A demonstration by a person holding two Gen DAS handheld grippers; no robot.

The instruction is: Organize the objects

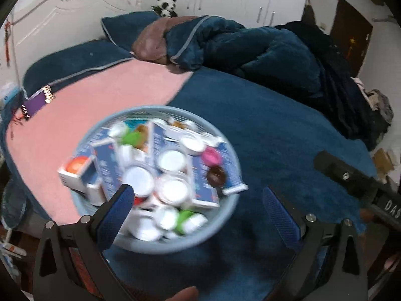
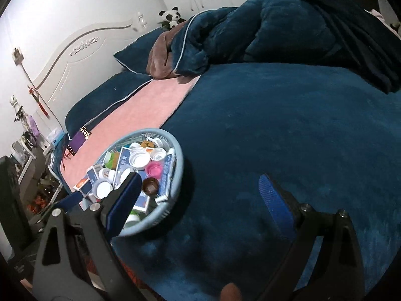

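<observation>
A light blue round basket [image 1: 163,249] sits on the bed where the pink sheet meets the blue blanket. It is heaped with small blue-and-white boxes, white lids, a pink lid [image 1: 211,156] and a brown jar [image 1: 216,176]. My left gripper [image 1: 198,189] is open; its left finger hangs over the basket's contents and its right finger is over the blanket, gripping nothing. In the right wrist view the basket [image 2: 179,165] lies at the left. My right gripper [image 2: 199,176] is open and empty just right of it, over the blanket. The brown jar [image 2: 150,185] shows beside its left finger.
A pink sheet [image 1: 100,100] and a blue blanket [image 1: 275,130] cover the bed. A bunched blue duvet [image 1: 250,45], pillows and a panda toy [image 1: 166,5] lie at the far side. A purple item [image 1: 35,102] rests near the left edge. A cluttered nightstand [image 2: 27,155] stands left of the bed.
</observation>
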